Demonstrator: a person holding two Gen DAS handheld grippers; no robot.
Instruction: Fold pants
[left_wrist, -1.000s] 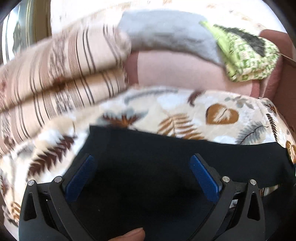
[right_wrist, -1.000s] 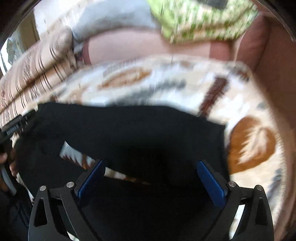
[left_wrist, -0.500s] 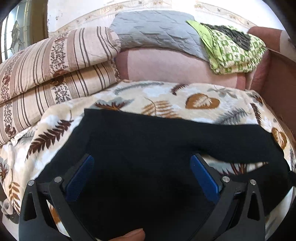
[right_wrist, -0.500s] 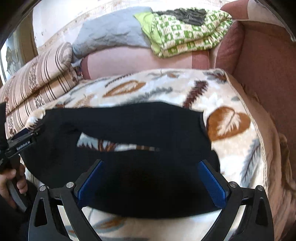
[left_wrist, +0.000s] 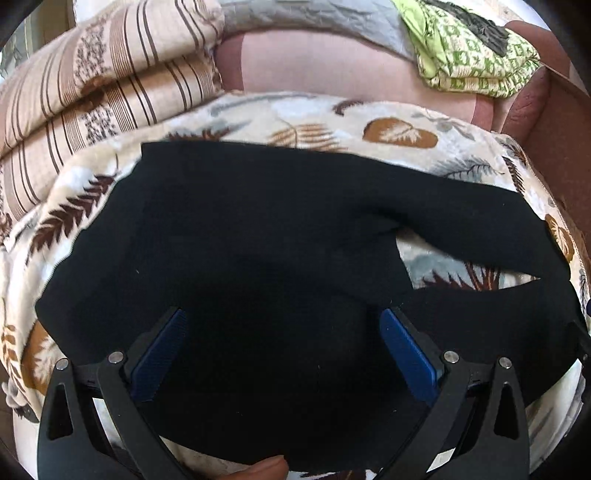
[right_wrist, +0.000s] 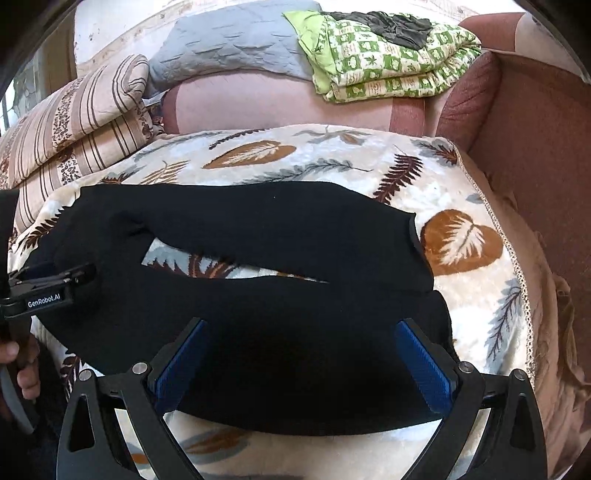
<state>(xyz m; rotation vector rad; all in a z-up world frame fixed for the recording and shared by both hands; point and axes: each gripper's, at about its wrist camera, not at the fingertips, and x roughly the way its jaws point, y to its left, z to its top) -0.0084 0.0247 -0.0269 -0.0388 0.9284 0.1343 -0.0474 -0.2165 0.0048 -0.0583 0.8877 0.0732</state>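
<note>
Sofa seat under a leaf-print blanket (right_wrist: 461, 192), striped pillows (left_wrist: 92, 81) upper left of frame, green checked cloth (right_wrist: 388, 62) on the backrest upper right. Black pants (right_wrist: 258, 229) spread flat mid-frame across the blanket, legs toward the right, a sliver of blanket showing between them. Left gripper (left_wrist: 282, 345) over the waist end, jaws spread wide, nothing grasped. Right gripper (right_wrist: 301, 356) over the near leg, likewise released. Judged an early step: laid out, no fold made. Next move likely calls for pinching the near leg's edge at both ends and carrying it over onto the far leg.
</note>
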